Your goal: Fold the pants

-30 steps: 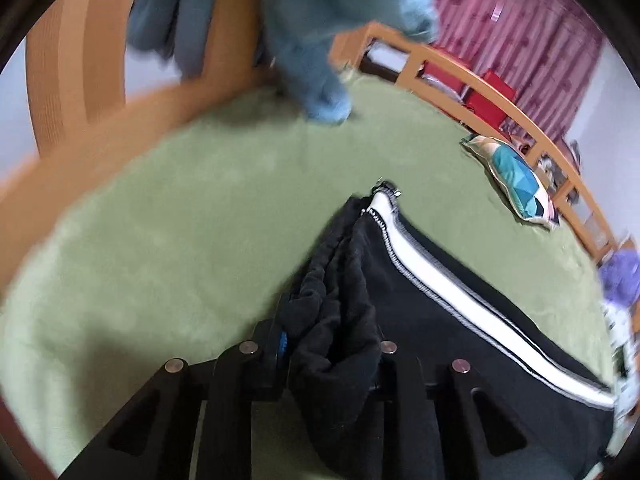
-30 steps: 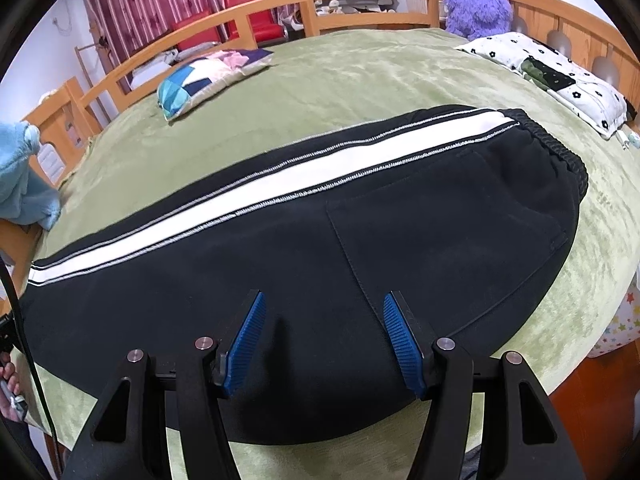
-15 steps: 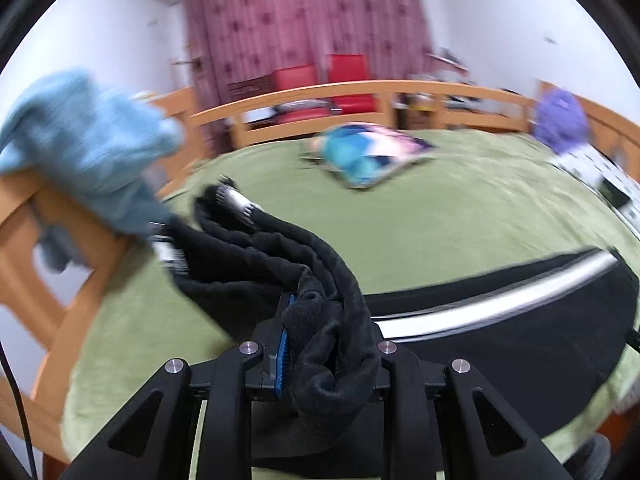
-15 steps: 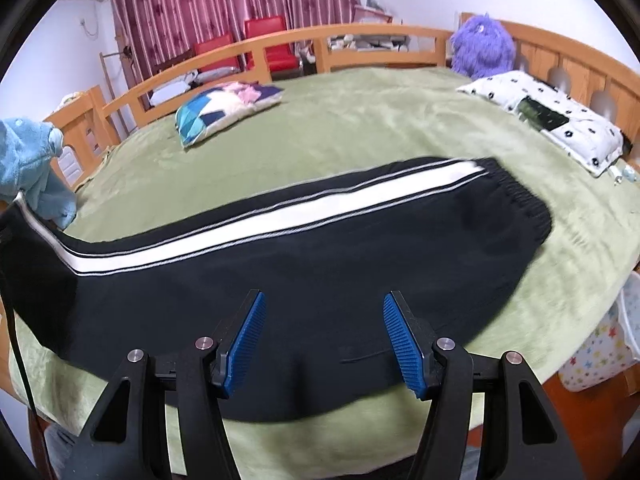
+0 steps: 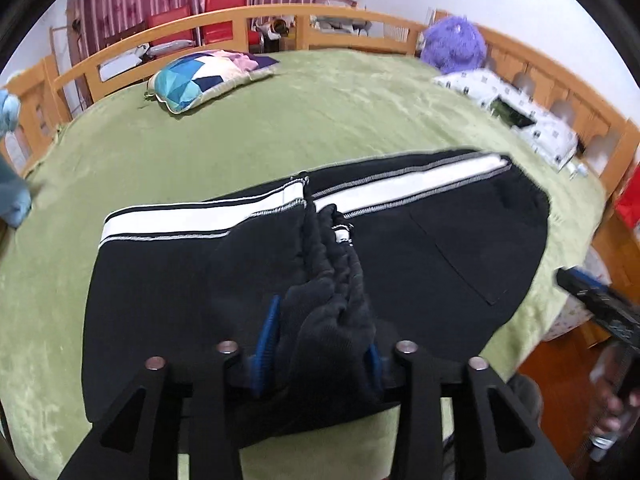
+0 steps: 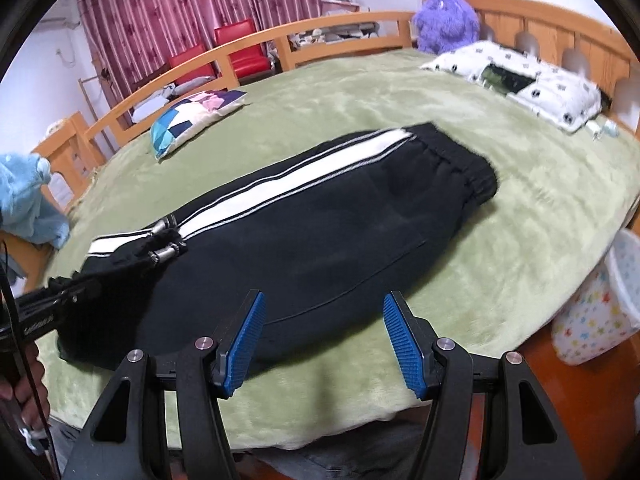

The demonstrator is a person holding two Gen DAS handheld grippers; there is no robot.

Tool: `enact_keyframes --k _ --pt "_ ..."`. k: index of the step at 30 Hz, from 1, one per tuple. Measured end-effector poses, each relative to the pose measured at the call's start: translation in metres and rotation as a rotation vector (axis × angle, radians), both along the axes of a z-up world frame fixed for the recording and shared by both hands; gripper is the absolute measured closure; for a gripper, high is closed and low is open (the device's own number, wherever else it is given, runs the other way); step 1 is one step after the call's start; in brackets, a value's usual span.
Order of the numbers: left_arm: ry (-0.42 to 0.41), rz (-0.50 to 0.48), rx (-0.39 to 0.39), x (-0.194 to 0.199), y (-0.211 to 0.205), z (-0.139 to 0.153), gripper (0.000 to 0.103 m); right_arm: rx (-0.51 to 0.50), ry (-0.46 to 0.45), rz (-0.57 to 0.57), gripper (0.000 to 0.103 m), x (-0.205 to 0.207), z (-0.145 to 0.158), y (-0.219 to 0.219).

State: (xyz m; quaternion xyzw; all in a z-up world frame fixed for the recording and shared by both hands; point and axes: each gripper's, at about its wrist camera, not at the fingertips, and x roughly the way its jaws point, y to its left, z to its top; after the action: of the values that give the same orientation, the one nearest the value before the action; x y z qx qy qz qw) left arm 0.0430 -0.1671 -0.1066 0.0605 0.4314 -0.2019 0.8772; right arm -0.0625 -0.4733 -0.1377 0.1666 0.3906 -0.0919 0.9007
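A wide bed is covered by a green plush blanket (image 6: 400, 92) and enclosed by a curved wooden rail (image 5: 280, 14). A cushion patterned in blue, white and pink triangles (image 5: 200, 78) is laid near the far rail, a white pillow with small dark prints (image 6: 532, 80) is set along the headboard side, and a fuzzy purple plush toy (image 6: 446, 20) is propped in the corner beside it. Red chairs (image 6: 236, 46) are seen before dark pink curtains (image 6: 192, 4) behind the rail, a light blue plush item (image 6: 24, 200) is draped at the left edge, and a white basket with coloured stars (image 6: 596, 308) is seen on the floor at right.
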Motion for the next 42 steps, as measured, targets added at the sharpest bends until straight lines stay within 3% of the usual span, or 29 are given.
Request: enact_keyframes --k 2,4,12,17,23,24,25,26,27,29,30,32,35,37,39,42 --pt "-0.013 0.009 -0.044 -0.004 0.024 0.009 0.042 0.025 -0.002 0.022 0.042 0.008 -0.003 0.008" --pt "-0.027 0.020 -0.078 -0.002 0.047 0.015 0.036 0.032 -0.008 0.057 0.042 0.018 -0.003 0.022" --pt "-0.128 0.201 -0.094 0.003 0.138 0.031 0.029 0.083 -0.035 0.231 0.038 0.066 0.001 0.098" --pt "-0.077 0.275 -0.105 0.012 0.183 0.012 0.029 0.175 0.014 0.301 0.032 0.101 -0.015 0.136" --pt "0.019 0.362 -0.126 0.023 0.225 -0.023 0.029 0.168 0.191 0.371 0.030 0.144 -0.063 0.184" --pt "0.030 0.368 -0.131 0.025 0.228 -0.027 0.029 0.154 0.205 0.379 0.037 0.148 -0.067 0.192" --pt "0.044 0.372 -0.136 0.026 0.231 -0.031 0.029 0.113 0.199 0.390 0.060 0.151 -0.067 0.201" --pt "0.054 0.373 -0.138 0.026 0.231 -0.034 0.029 0.073 0.192 0.406 0.077 0.154 -0.063 0.207" --pt "0.060 0.374 -0.134 0.027 0.231 -0.036 0.029 0.046 0.178 0.438 0.081 0.156 -0.057 0.210" --pt "0.057 0.366 -0.127 0.025 0.228 -0.037 0.029 0.099 0.096 0.468 0.083 0.159 -0.033 0.196" --pt "0.051 0.358 -0.126 0.024 0.226 -0.037 0.029 0.145 0.025 0.434 0.083 0.159 -0.016 0.177" --pt "0.044 0.347 -0.131 0.024 0.224 -0.035 0.029 0.173 -0.012 0.358 0.081 0.163 -0.001 0.148" --pt "0.053 0.327 -0.137 0.026 0.214 -0.034 0.029 0.148 0.107 0.327 0.057 0.179 -0.016 0.133" --pt "0.051 0.310 -0.127 0.026 0.205 -0.032 0.029 0.107 0.233 0.357 0.053 0.184 -0.041 0.136" --pt "0.037 0.291 -0.118 0.023 0.198 -0.030 0.029 0.069 0.241 0.367 0.053 0.170 -0.048 0.133" --pt "0.032 0.280 -0.088 0.021 0.191 -0.031 0.029 0.049 0.157 0.331 0.048 0.141 -0.038 0.121"
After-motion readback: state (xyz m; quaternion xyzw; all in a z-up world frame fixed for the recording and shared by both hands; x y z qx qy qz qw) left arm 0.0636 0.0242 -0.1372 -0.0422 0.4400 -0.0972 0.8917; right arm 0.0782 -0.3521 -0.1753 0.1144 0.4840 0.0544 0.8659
